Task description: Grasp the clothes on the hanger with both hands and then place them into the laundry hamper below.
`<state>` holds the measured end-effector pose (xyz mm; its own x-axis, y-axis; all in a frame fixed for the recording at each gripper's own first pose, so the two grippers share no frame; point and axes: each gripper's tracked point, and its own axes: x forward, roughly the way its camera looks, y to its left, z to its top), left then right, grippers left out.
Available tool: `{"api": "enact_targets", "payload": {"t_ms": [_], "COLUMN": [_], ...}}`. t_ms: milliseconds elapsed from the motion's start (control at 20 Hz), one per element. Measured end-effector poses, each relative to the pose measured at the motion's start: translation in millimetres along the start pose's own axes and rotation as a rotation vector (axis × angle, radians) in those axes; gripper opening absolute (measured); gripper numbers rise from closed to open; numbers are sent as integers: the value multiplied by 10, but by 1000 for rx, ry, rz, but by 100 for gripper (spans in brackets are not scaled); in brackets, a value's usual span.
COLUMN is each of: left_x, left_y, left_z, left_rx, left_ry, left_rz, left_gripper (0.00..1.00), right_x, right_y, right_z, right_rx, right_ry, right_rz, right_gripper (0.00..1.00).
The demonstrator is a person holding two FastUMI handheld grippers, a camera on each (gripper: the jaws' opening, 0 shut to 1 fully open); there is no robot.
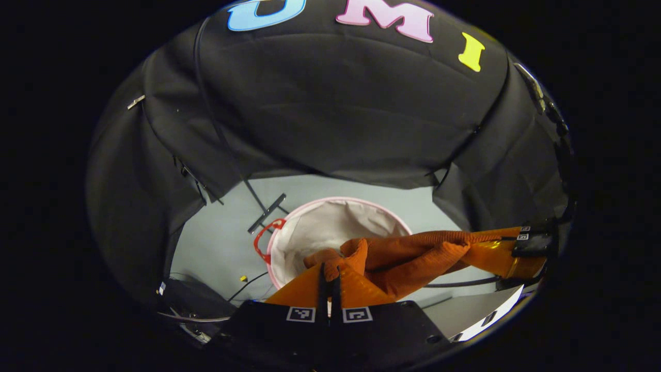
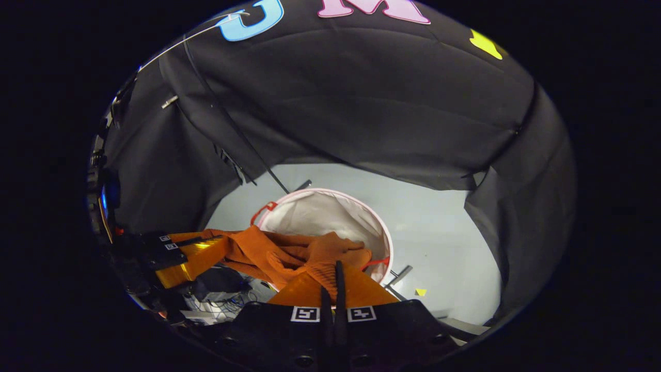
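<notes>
In the left gripper view, we see the left gripper (image 1: 329,274) at the bottom of the view with its jaws pressed together on a fold of the orange knitted garment (image 1: 408,256). The cloth bunches up just above the dark finger tips and runs off to the right as a stretched band. At the far end of that band, we see the right gripper (image 1: 508,250), its orange fingers closed on the other end of the garment.

The garment hangs above the laundry hamper (image 1: 330,227), a round white fabric hamper with a pink rim and a red handle (image 1: 263,240) on its left side. The hamper stands on the pale grey floor (image 1: 217,243), and the garment covers its near right edge. We cannot tell whether the cloth touches the rim.

In the right gripper view, we see the right gripper (image 2: 333,281) with its jaws pinching a bunched fold of the orange knitted garment (image 2: 279,250). The cloth extends left to the left gripper (image 2: 193,253), whose orange fingers grip it. The laundry hamper (image 2: 320,212) sits open behind the garment, with a thin dark pole (image 2: 237,139) slanting down to the floor beside it.
</notes>
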<state>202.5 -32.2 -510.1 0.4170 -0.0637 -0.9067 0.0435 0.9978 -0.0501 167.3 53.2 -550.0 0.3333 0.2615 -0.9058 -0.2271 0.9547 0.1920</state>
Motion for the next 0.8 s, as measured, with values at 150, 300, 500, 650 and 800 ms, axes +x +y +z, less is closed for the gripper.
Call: {"api": "enact_targets", "payload": {"t_ms": [150,300,500,650,800], "left_x": [125,94,72,-28,-130], "left_y": [-90,-175,-146,-155,-135], "left_z": [-96,-68,16,-2,39], "left_rx": [-15,-22,32,32,9], "left_ry": [74,77,19,17,-4], "left_rz": [-3,-44,-49,-40,-43], "left_gripper": [5,32,98,96,94], "right_x": [92,122,175,102,-5], "right_y": [-18,43,-172,-170,-110], "right_z": [-113,-88,-52,-67,-45], "right_rx": [1,41,66,72,82], "right_ry": [46,34,30,25,-13], "right_rz": [-13,27,-68,-83,-79], "right_gripper": [5,23,99,99,99]}}
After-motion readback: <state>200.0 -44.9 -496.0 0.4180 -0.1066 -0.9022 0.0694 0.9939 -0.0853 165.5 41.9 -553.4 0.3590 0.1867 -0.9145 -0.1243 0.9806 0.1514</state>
